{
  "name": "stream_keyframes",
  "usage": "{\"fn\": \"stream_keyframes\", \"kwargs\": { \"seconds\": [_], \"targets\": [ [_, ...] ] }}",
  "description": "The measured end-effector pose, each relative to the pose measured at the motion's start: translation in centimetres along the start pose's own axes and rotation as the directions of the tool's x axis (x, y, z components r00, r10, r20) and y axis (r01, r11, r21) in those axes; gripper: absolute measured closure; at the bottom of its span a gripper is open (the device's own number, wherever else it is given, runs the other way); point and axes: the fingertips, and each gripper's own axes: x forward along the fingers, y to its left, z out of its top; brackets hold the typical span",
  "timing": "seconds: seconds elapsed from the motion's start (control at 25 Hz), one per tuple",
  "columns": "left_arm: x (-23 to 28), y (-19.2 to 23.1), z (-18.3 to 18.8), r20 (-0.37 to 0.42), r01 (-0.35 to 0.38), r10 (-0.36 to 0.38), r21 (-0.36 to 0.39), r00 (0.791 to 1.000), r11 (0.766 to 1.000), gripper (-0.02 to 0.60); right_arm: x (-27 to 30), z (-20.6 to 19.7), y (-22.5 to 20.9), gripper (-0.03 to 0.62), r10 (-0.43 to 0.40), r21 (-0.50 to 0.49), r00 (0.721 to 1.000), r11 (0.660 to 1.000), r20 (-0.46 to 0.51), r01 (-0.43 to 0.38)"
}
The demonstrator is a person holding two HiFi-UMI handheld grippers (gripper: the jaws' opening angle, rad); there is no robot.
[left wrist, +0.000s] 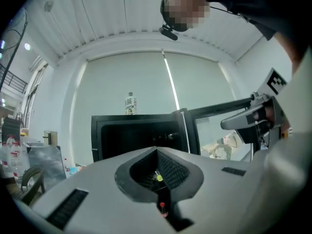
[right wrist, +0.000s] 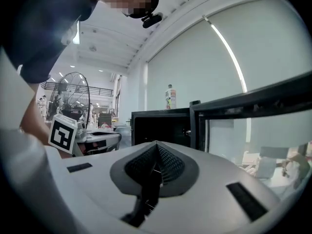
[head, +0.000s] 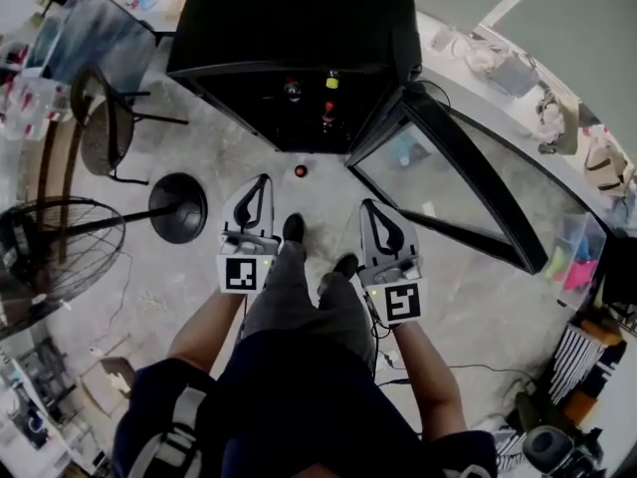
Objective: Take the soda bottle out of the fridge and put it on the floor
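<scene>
Head view: person (head: 299,366) stands on a speckled grey concrete floor (head: 179,307), facing a boxy black fridge (head: 299,18). Its glass door (head: 448,182) is swung open toward frame right. The soda bottle (head: 301,171) shows only as a small round red cap from above. It stands upright on the floor just in front of the fridge opening, well apart from both claws. Left claw (head: 262,181) and right claw (head: 367,207) are white, tapered shells, each drawn together to a point, nothing held. A yellow cap (head: 331,82) sits inside the dark fridge cavity. A fan (head: 55,252) with a wire guard and round black base stands at frame left

Left gripper view: level look, so the fridge front is seen rather than its top. It adds a clear labelled bottle (left wrist: 129,104) upright on the fridge roof, not made out from overhead. Jaws are pressed together and empty, the ribbed dark pads (left wrist: 173,169) meeting in a V. Through the slot beneath them, the yellow cap shows, with a red cap lower down; cannot tell which bottle that one belongs to. The right claw appears side-on at frame right

Right gripper view: jaws together, same ribbed black pads, nothing between. The door is seen nearly edge-on, a dark frame round pale glass. The left claw's marker cube (right wrist: 63,133) and the fan guard show at frame left, with the labelled bottle again on the fridge top
</scene>
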Motion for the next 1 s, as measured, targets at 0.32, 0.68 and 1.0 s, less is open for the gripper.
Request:
{"fn": "stream_keyframes", "kwargs": {
  "seconds": [0.32, 0.68, 1.0],
  "targets": [
    [-1.0, 0.1, 6.5, 0.046, -0.015, 0.015, 0.006, 0.999, 1.0, 0.558, -2.4, 5.7, -0.6, 0.576, -0.059, -0.014, 0.998, 0.998, 0.002, 0.059],
    [-3.5, -1.1, 11.7, 0.055, -0.024, 0.023, 0.03, 0.998, 0.999, 0.558, -5.4, 10.3, -0.9, 0.576, -0.09, -0.029, 0.995, 0.995, 0.039, 0.091],
    [-6.2, -0.7, 15.2, 0.059, -0.058, 0.055, 0.059, 0.997, 0.997, 0.558, -8.1, 13.0, -1.9, 0.576, -0.152, -0.022, 0.988, 0.988, 0.043, 0.153]
  ]
}}
